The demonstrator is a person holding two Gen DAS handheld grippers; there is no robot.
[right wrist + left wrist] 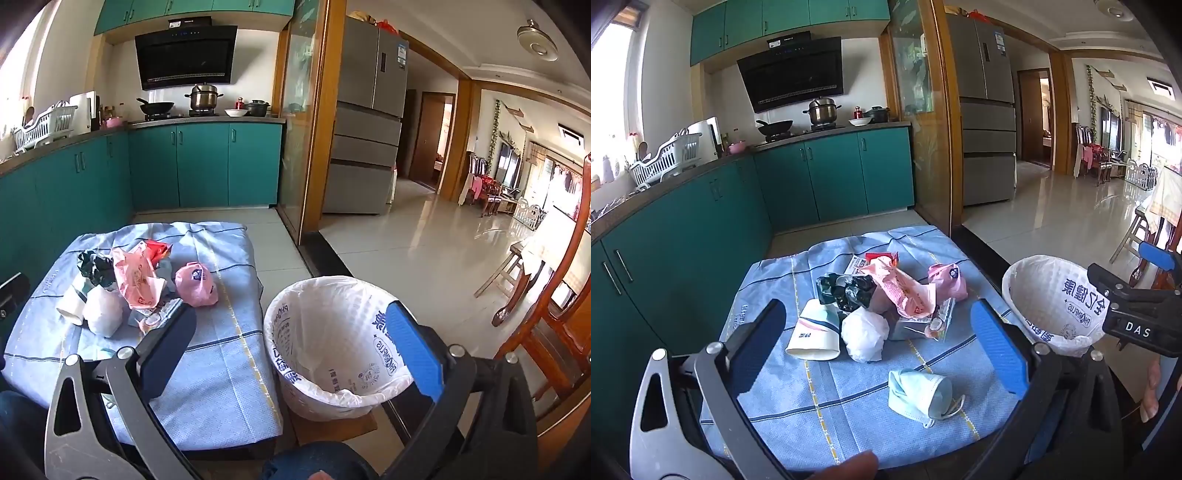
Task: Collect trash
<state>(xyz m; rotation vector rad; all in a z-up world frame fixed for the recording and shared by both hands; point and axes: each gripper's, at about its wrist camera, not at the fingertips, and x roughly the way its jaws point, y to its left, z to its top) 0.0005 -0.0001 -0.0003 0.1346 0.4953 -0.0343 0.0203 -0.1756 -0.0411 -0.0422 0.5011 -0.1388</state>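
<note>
A pile of trash lies on a low table under a blue checked cloth [820, 402]: a paper cup [814, 334], a white crumpled bag [864, 334], a black wrapper [846, 290], a pink plastic bag [905, 291], a pink pouch [947, 280] and a light blue face mask [919, 393] nearest me. My left gripper [879, 347] hovers open above the pile and holds nothing. To the right stands a bin with a white liner [332, 343]. My right gripper [295, 339] hangs open over the bin's rim, its fingers bare. The pile [122, 291] lies to its left.
Teal kitchen cabinets [683, 236] run along the left and the back. A glass sliding door [923, 110] with a wooden frame stands behind the table. Tiled floor [406, 251] stretches right toward wooden chairs [554, 314] and a stool [513, 269]. The person's knee [314, 461] shows at the bottom.
</note>
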